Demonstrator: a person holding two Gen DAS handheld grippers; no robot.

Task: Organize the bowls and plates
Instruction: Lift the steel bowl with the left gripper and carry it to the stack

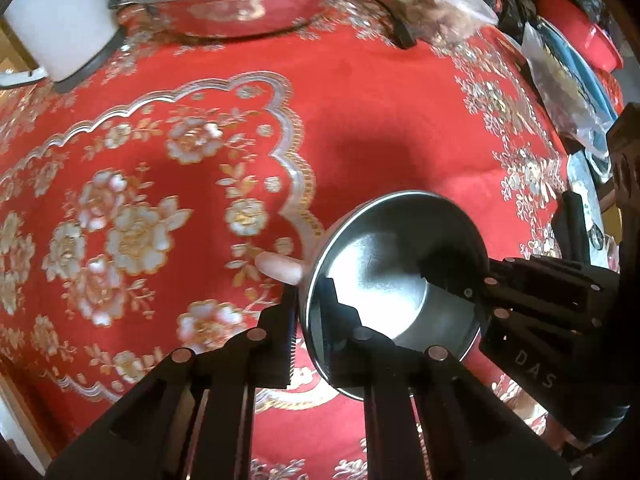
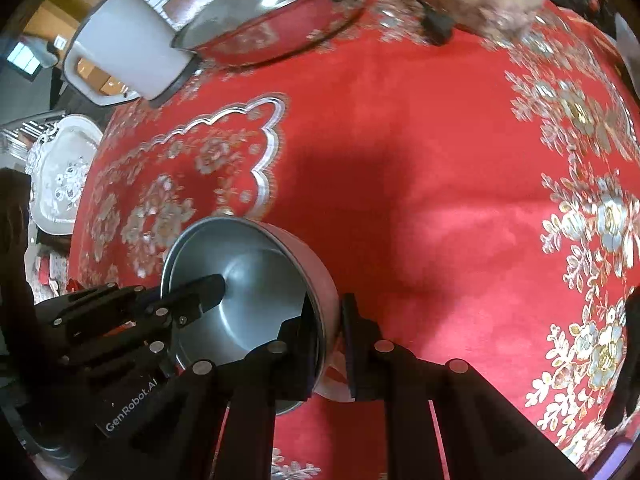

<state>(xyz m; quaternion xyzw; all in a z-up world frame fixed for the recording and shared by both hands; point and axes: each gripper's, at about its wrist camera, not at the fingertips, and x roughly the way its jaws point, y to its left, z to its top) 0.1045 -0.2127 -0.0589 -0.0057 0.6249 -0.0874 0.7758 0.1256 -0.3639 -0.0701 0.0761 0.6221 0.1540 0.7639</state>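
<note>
A steel bowl point(image 1: 384, 276) hangs tilted on its side above the red flowered tablecloth point(image 1: 380, 120), its opening towards both cameras. My left gripper point(image 1: 316, 312) is shut on the bowl's near-left rim, one finger inside and one outside. My right gripper point(image 1: 460, 284) comes in from the right with one finger inside the bowl. In the right wrist view the bowl point(image 2: 256, 280) sits lower left, and my right gripper point(image 2: 328, 336) pinches its right wall. The left gripper point(image 2: 208, 292) reaches into it from the left. A pale rounded thing point(image 1: 280, 268) peeks out behind the bowl.
A large steel pan with a glass lid point(image 1: 224, 4) stands at the back, a white jug point(image 1: 60, 20) to its left. A plastic tub of food point(image 1: 436, 4) and a black cable point(image 1: 400, 28) lie back right. Bags and red and blue dishes point(image 1: 580, 40) crowd the right edge. A white ornate tray point(image 2: 60, 172) sits off the table's left.
</note>
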